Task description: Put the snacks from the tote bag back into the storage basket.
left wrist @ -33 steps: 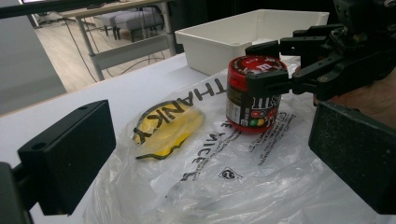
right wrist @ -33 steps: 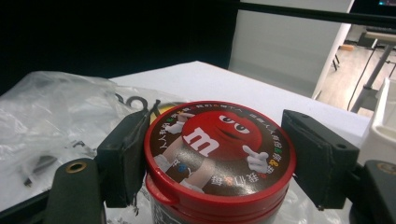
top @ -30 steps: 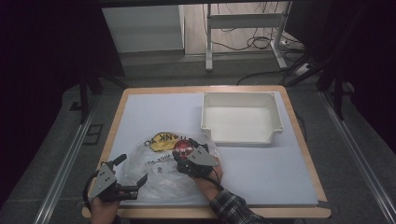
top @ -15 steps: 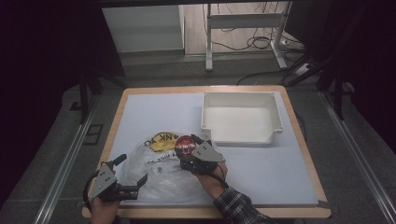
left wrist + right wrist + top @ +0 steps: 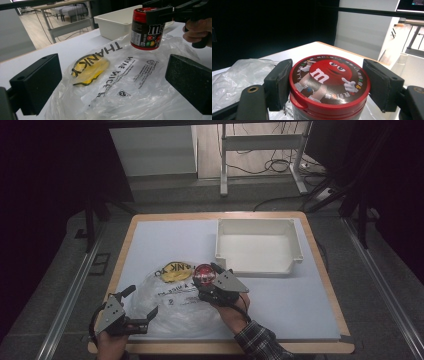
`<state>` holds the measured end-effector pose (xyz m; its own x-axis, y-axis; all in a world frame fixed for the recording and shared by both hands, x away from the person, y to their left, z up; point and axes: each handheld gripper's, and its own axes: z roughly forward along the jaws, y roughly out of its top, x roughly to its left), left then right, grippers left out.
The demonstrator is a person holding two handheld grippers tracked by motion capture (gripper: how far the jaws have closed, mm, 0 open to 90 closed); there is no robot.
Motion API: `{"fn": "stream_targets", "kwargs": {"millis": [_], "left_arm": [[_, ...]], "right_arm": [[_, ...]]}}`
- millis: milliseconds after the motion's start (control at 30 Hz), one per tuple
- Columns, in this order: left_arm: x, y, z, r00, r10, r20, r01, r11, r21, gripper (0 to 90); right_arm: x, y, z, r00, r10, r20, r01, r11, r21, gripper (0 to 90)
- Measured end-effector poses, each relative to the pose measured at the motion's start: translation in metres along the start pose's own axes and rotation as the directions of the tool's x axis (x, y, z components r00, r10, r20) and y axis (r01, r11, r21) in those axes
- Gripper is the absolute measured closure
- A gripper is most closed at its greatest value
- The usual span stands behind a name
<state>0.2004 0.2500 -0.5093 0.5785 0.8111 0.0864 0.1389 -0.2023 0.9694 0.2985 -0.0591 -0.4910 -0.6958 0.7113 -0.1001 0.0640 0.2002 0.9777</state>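
A: Start at the right gripper (image 5: 207,281), just below middle of the high view. What has it got?

B: Its jaws are closed on a candy jar (image 5: 328,87), pads pressed to the sides just under the red lid. In the left gripper view the jar (image 5: 147,28) hangs upper right, clear above the plastic bag (image 5: 120,82) (no contact that I can see).

A: And the left gripper (image 5: 137,307)?

B: Lower left of the high view, jaws spread wide and holding nothing, at the bag's (image 5: 170,295) near edge. The bag lies flat, a yellow thing (image 5: 175,271) inside it.

A: So where does the jar go?

B: My guess is the white bin (image 5: 258,246), upper right of centre, well apart from the bag. Keep the jar upright and the squeeze steady, since the grip sits high and the smooth wall could slip. Lift enough to clear the bin's near wall, then lower to the floor before opening the jaws
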Motion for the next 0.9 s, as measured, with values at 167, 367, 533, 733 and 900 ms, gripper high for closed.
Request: {"fn": "stream_targets", "kwargs": {"millis": [167,367,533,733,900], "left_arm": [[0.000,0.000,0.000,1.0000,0.001,-0.001,-0.001,1.0000,0.001,0.6],[0.000,0.000,0.000,1.0000,0.001,-0.001,-0.001,1.0000,0.001,0.6],[0.000,0.000,0.000,1.0000,0.001,-0.001,-0.001,1.0000,0.001,0.6],[0.000,0.000,0.000,1.0000,0.002,-0.002,-0.002,1.0000,0.002,0.6],[0.000,0.000,0.000,1.0000,0.002,-0.003,-0.002,1.0000,0.002,0.6]], "right_arm": [[-0.005,0.000,-0.006,1.0000,0.003,0.009,-0.003,1.000,0.008,26.8],[-0.014,0.001,-0.013,0.9993,0.004,0.036,-0.004,1.000,-0.001,26.8],[-0.023,0.002,-0.019,0.9980,0.012,0.063,-0.011,1.000,-0.011,26.8],[-0.036,0.004,-0.026,0.9958,0.013,0.091,-0.012,1.000,-0.014,26.8],[-0.046,0.005,-0.030,0.9940,0.018,0.108,-0.017,1.000,-0.014,26.8]]}}
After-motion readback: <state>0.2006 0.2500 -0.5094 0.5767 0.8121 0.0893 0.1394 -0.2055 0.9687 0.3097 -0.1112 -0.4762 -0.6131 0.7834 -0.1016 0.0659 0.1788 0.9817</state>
